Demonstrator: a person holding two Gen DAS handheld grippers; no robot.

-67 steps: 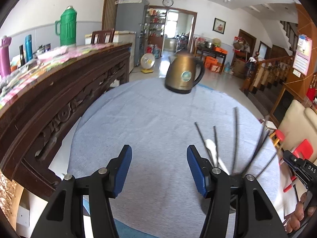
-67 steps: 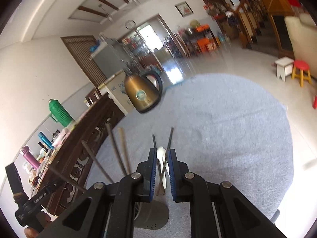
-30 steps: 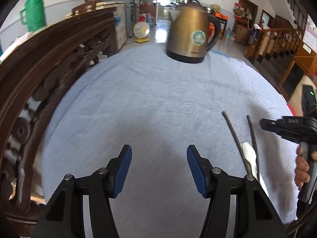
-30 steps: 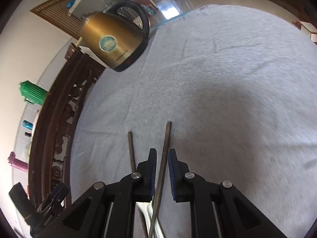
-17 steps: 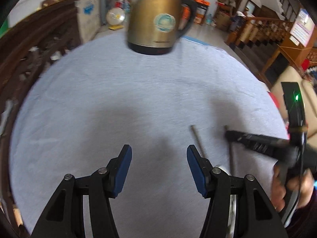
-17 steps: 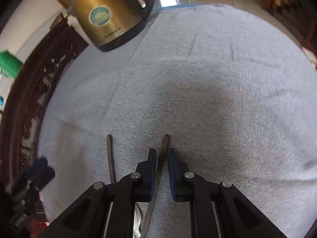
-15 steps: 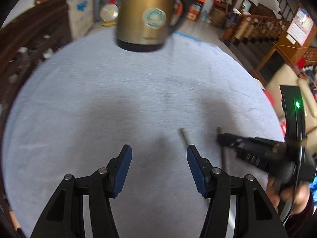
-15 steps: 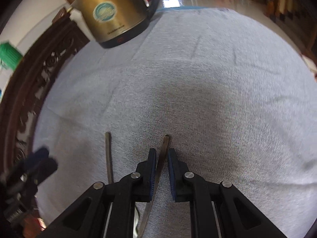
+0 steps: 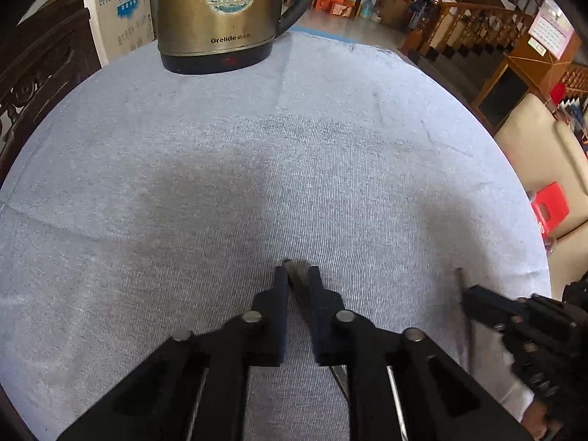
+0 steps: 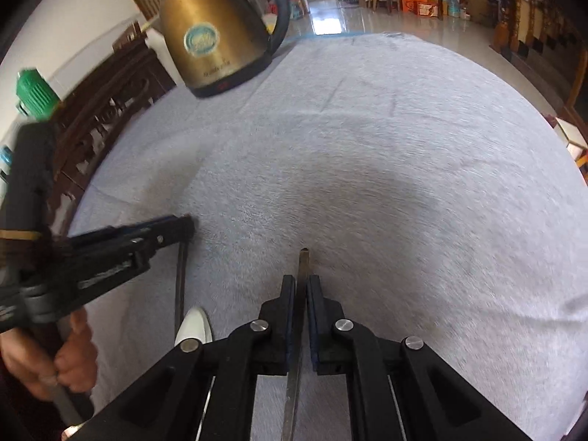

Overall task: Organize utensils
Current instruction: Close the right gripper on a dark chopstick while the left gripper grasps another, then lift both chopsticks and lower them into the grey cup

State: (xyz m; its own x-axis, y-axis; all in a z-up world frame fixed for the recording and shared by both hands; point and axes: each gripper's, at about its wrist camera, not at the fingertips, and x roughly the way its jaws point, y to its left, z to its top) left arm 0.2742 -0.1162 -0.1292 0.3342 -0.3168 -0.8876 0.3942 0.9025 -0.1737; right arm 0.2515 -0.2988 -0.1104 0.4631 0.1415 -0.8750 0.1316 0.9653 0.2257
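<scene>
Two dark chopsticks lie side by side, low over the grey tablecloth. My left gripper has its jaws closing on the left chopstick near its tip, and the blue pads touch it. The right wrist view shows that left gripper from the side, over its chopstick. My right gripper is shut on the other chopstick, its jaws still tightening. It appears again, as the right gripper, at the right of the left wrist view. A white spoon lies between the chopsticks.
A brass-coloured electric kettle stands at the far edge of the round table. A dark carved sideboard with a green flask runs along the left. A hand holds the left gripper's handle. A red stool stands beyond the right edge.
My left gripper has swung right and down to the left chopstick, and its wide-open jaws have come together on it. The right gripper has kept its chopstick and rolled a little.
</scene>
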